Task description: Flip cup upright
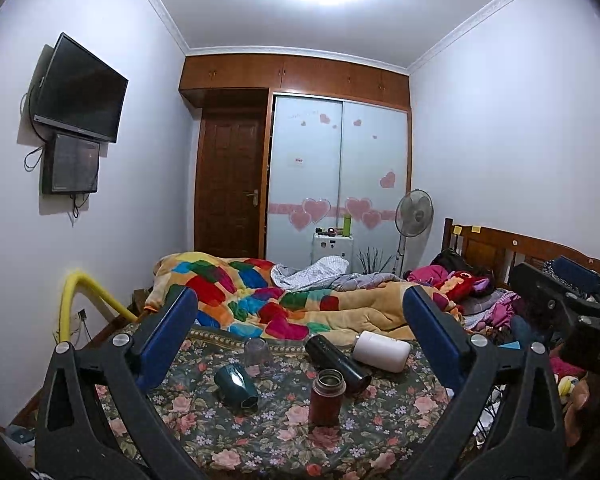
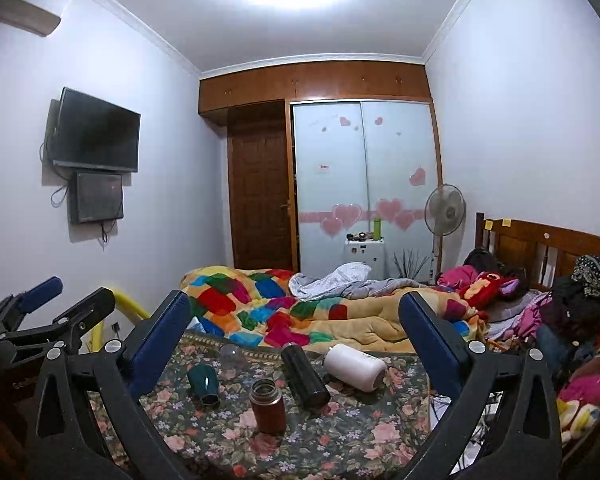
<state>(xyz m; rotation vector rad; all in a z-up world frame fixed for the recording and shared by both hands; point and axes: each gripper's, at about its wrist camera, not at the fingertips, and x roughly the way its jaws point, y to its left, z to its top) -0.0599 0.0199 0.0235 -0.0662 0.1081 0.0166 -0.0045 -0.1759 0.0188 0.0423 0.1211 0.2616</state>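
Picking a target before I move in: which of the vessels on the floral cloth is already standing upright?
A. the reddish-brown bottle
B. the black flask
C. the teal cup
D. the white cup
A: the reddish-brown bottle stands on its base with its open mouth up, while the white cup, the black flask and the teal cup all lie on their sides.

- The floral tablecloth (image 1: pixel 284 432) is looking like matt woven cloth.
- The red flask (image 1: pixel 326 398) is showing a metal rim with a dull satin body.
- The black flask (image 1: pixel 337 363) is coming across smooth and slightly glossy.
- The teal cup (image 1: pixel 236 389) is catching a glossy highlight, glazed-looking.
- The white cup (image 1: pixel 381 351) is looking smooth and matt.
- The clear cup (image 1: pixel 258 352) is looking like see-through glass or plastic.
- The quilt (image 1: pixel 260 300) is looking soft and fleecy.
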